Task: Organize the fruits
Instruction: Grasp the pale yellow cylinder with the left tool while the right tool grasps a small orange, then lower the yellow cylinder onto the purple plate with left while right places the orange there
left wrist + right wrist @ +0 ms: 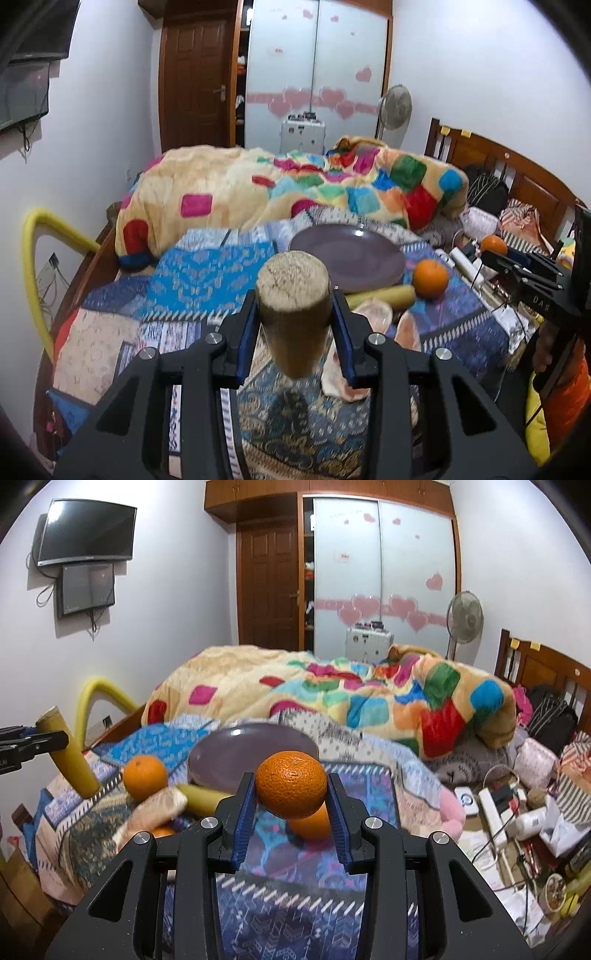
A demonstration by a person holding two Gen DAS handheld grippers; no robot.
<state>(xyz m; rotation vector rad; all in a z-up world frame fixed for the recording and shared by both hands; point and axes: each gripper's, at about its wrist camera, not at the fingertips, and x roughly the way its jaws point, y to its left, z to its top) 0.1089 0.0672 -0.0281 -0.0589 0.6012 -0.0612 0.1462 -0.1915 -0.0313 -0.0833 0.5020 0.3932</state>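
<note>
A bed (369, 782) spread with patterned cloths fills the middle of both views, a purple plate (255, 753) lying on it. The right tongs (291, 805) are clamped on an orange (291, 782) at lower centre of the right view. The left tongs (295, 325) are clamped on a yellowish cylindrical fruit (293, 295) seen end-on at centre. Another orange (430, 277) is seen right of centre, beside the plate.

Black hand-held gripper (291, 794) frames, blue ribbed pads (245, 812), silver screw heads.
</note>
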